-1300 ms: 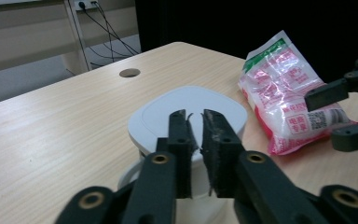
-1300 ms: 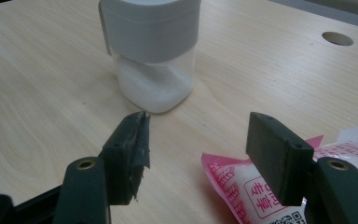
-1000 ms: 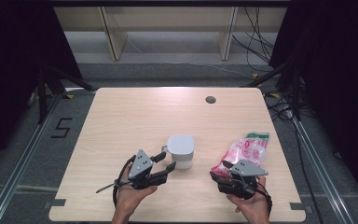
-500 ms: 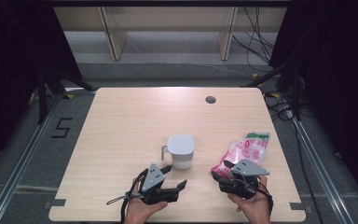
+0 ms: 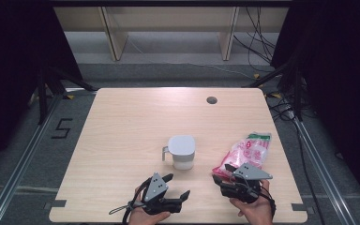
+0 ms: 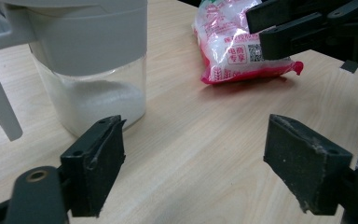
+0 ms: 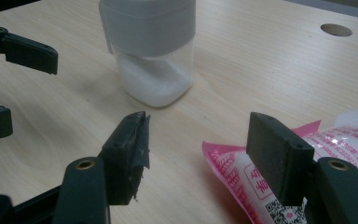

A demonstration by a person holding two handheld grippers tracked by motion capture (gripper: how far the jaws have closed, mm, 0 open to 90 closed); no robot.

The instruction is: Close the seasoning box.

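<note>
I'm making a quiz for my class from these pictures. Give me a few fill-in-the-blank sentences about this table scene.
1. The jar with the grey lid holds a ____ powder.
2. The bag is mostly ____ in colour.
3. The left gripper has its jaws ____, with nothing between them.
4. The right gripper sits at the near end of the ____.

Missing words: white; pink; open; bag

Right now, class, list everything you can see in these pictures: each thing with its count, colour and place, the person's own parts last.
Table: one, light wood, centre of the floor.
Jar: one, clear with grey lid and handle, white powder inside, mid-table.
Bag: one, pink and white, right of the jar.
Hole: one, dark, far right of the tabletop.
Shelf frame: one, pale wood, behind the table.
Left hand-held gripper: one, black, open, near edge.
Right hand-held gripper: one, black, open, at the bag's near end.
</note>
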